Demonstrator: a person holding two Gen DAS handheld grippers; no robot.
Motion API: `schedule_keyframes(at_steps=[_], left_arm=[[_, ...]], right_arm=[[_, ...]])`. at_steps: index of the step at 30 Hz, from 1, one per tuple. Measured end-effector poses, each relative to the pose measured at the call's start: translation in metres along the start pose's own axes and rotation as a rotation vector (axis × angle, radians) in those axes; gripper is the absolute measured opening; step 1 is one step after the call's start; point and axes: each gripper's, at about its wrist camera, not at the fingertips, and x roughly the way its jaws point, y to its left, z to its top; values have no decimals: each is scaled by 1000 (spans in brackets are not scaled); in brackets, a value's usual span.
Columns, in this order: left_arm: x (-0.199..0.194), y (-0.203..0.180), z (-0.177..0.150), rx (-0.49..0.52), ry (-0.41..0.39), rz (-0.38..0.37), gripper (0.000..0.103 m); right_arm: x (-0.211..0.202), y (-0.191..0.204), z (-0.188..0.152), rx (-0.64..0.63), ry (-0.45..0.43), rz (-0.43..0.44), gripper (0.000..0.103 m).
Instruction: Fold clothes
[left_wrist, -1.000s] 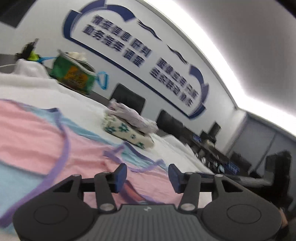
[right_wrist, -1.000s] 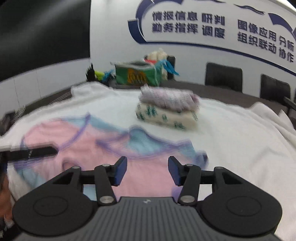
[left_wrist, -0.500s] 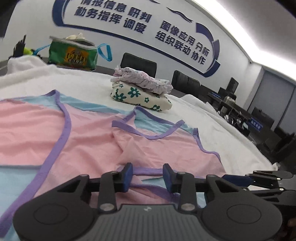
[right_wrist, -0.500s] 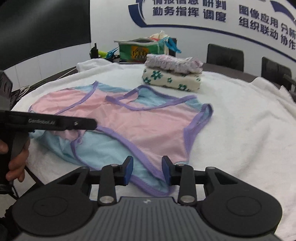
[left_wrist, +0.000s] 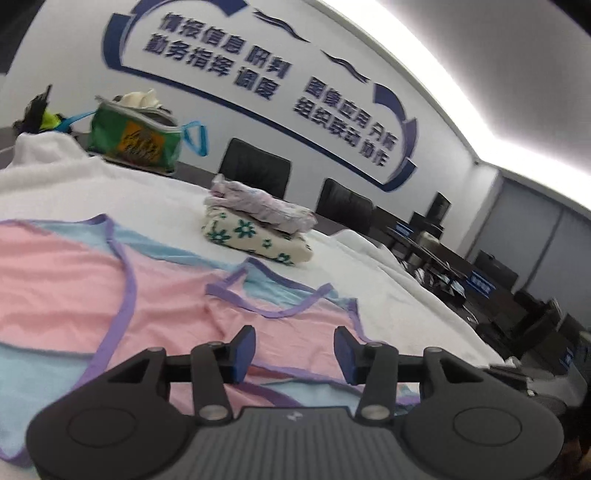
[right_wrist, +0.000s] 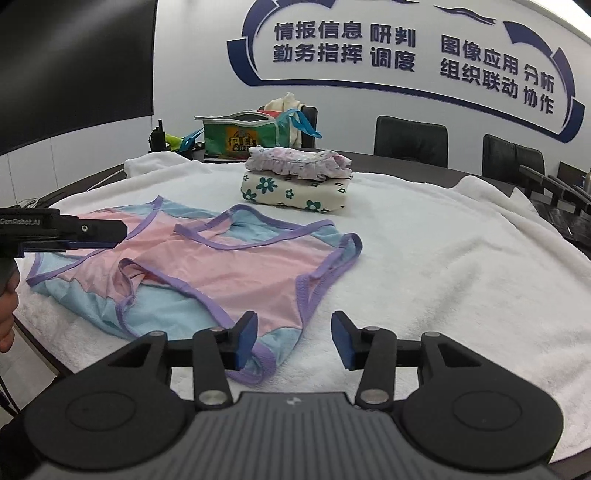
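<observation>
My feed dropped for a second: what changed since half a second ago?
Both tongs, left and right, are opening after narrowing, nothing gripped. The right has drawn back off the pink and blue purple-trimmed garment, still flat. The folded clothes stack is unmoved.

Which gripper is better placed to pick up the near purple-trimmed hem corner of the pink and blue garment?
Right gripper, probably: the hem corner lies just by its opening, empty jaws. The left gripper hovers over the garment's far left side.

Office meeting room: wall slogan (right_wrist: 413, 55), chairs (right_wrist: 410, 140)
</observation>
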Motion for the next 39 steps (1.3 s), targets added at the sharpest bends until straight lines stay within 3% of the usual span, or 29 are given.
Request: schedule_keyframes(at_steps=[18,25,32,33,35,36,37,39], left_arm=[[-10,12,-11,30,44,-47,46],[-19,-8,-26,245,120,-234,51],[-9,-19,-40,352,165,-182,51],[-13,-15,-38,358,159,-181,51],[-27,1,-33,377,138,-151,51],[-33,10,-30,384,133,-118,51],[-40,20,-26,376,137,-85,51],[-53,42,-19,347,150,-29,51]], right_arm=[[4,8,3,-19,-6,7,53],[-9,13,-4,-44,-33,39,55],[0,22,-23,-77,-1,71,56],[1,23,-26,-78,2,73,54],[3,24,-31,-95,5,88,37],[4,24,-32,-101,13,90,19],[5,25,-34,-107,21,91,14],[2,23,-33,-109,22,67,14]])
